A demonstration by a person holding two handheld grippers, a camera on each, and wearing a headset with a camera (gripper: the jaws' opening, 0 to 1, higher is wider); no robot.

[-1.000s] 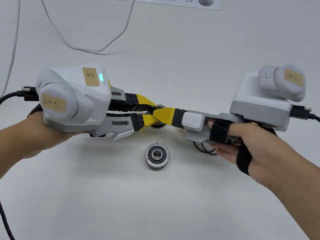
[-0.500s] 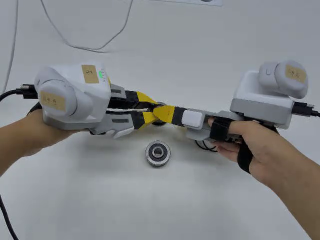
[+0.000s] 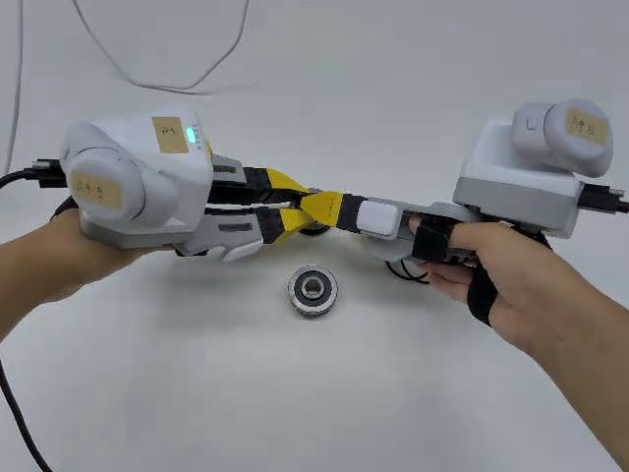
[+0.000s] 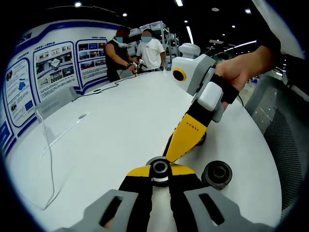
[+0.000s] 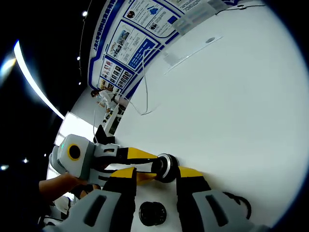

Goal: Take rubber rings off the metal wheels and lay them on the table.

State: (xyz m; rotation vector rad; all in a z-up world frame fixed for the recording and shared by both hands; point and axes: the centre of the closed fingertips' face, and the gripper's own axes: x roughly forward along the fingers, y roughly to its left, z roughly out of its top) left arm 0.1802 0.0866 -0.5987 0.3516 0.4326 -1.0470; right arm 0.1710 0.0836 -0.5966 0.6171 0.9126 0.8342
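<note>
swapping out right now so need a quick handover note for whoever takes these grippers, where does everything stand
Left gripper: shut on a small silver metal wheel, where the two grippers meet.
Right gripper: jaws either side of that same wheel; a firm grip is not clear.
Second metal wheel: flat on the white table, its black rubber ring apparently on.
Done: thin black rubber loops, likely removed rings, lie on the table under the right gripper.
Left: strip the held wheel, then the second one.
</note>
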